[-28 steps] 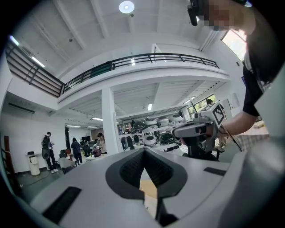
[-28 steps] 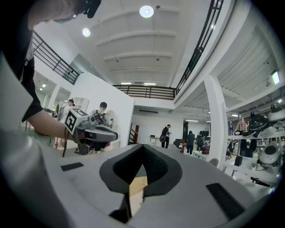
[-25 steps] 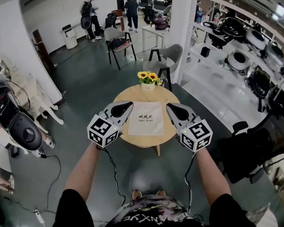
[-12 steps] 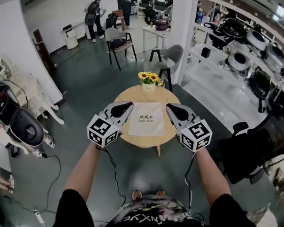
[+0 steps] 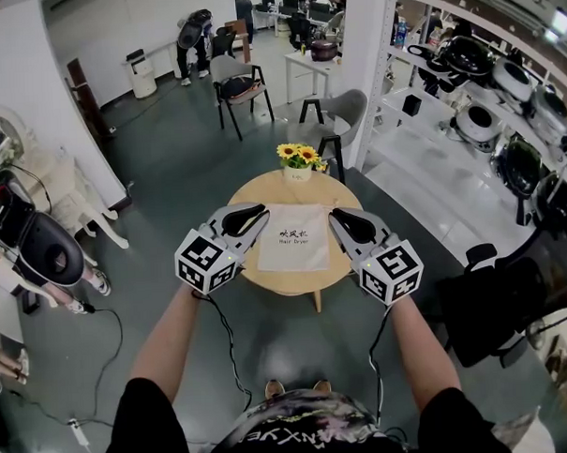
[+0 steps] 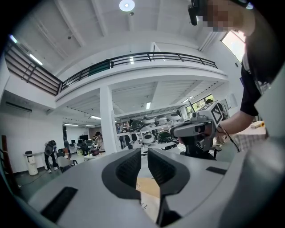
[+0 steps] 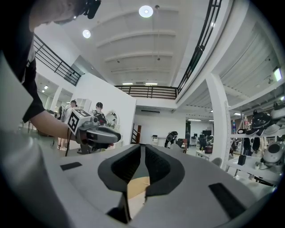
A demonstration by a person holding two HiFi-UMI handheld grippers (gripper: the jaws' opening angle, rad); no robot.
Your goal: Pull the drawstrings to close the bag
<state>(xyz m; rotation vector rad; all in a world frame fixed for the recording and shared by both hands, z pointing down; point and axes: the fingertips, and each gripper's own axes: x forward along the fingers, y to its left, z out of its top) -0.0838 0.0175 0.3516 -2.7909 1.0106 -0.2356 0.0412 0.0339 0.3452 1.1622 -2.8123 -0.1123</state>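
Left gripper (image 6: 144,153) fills the bottom of the shot. Its jaws have just cracked open a bit, so there's a thin gap with nothing in it. Down through the gap you can see a bit of tan table (image 6: 149,186) and the white bag (image 6: 148,208) lying on it. The right gripper (image 6: 178,130) hangs off to the right, level, held on a bare arm (image 6: 240,121). Behind that are a white pillar (image 6: 108,120), a balcony railing (image 6: 133,58) and shelves (image 6: 149,130) of round machines.
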